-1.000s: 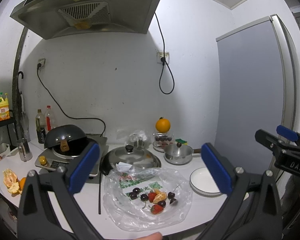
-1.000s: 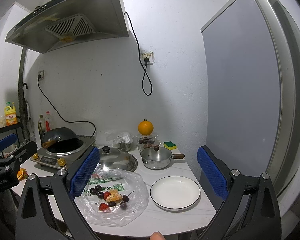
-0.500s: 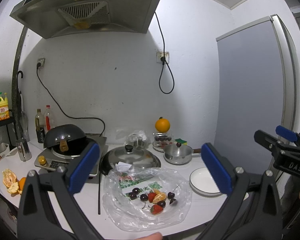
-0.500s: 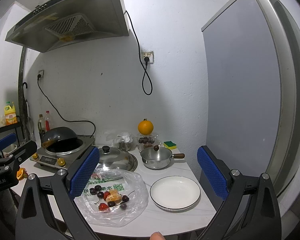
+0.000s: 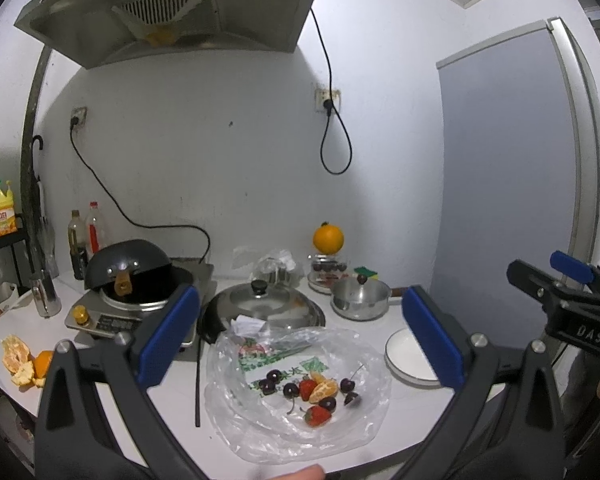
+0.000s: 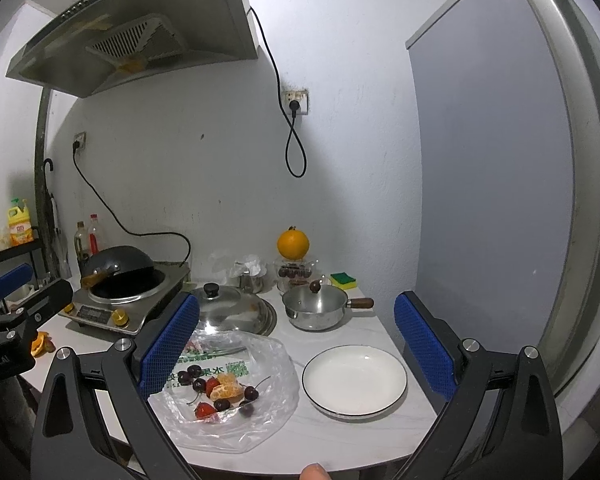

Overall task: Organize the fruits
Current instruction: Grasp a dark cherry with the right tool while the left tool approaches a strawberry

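Both grippers are raised above the front edge of the counter [image 6: 364, 444], each empty. Left gripper [image 5: 300, 340]: blue pads spread wide, nothing between them. Right gripper [image 6: 296, 344]: pads likewise spread wide, empty.

Landmark is the white plate [image 6: 354, 380], bare, near the front right of the counter. Just left of the plate lies a clear plastic bag [image 6: 228, 392], opened flat. On the bag is a loose cluster of fruit: dark cherries [image 6: 198, 384] with stems, two strawberries [image 6: 203, 410], and peeled tangerine pieces [image 6: 228, 391]. None of it touches the plate.

Behind the plate is a small steel saucepan [image 6: 316, 308] with a wooden handle. Behind the saucepan, a whole orange [image 6: 293, 244] sits on a glass container. Left of the saucepan is a glass pot lid [image 6: 228, 312].
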The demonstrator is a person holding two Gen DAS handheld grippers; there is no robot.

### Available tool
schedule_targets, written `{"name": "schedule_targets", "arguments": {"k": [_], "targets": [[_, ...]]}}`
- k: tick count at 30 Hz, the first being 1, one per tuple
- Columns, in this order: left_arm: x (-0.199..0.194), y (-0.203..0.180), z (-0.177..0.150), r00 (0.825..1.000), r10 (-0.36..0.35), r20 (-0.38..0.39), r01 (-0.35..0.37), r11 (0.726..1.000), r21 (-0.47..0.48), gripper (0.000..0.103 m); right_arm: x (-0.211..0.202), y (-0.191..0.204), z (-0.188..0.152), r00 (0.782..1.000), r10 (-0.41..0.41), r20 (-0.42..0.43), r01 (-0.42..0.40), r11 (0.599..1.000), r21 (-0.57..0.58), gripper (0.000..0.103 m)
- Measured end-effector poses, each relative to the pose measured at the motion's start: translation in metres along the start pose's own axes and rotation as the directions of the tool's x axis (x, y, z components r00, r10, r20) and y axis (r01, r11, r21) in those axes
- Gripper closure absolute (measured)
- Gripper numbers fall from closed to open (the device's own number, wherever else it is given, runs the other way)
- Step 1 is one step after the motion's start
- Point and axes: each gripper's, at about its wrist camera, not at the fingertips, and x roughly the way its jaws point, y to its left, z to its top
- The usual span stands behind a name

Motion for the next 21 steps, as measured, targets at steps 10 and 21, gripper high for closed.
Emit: {"name": "schedule_targets", "arguments": {"k": [10, 21], "targets": [[0.043, 0.005, -0.025, 0.994, 0.012, -0.109, -0.011, 1.000, 0.003, 0.001, 0.042, 0.005, -0.023, 0.995, 0.023, -0.098, -0.025, 0.999, -0.020, 0.003], [0.098, 0.020, -0.061, 0.971, 0.031, -0.236, -0.032, 0.999, -0.001, 0.001, 0.100, 0.012, -0.054, 0.970, 0.074, -0.230, -0.083, 0.996, -0.028, 0.003]]}}
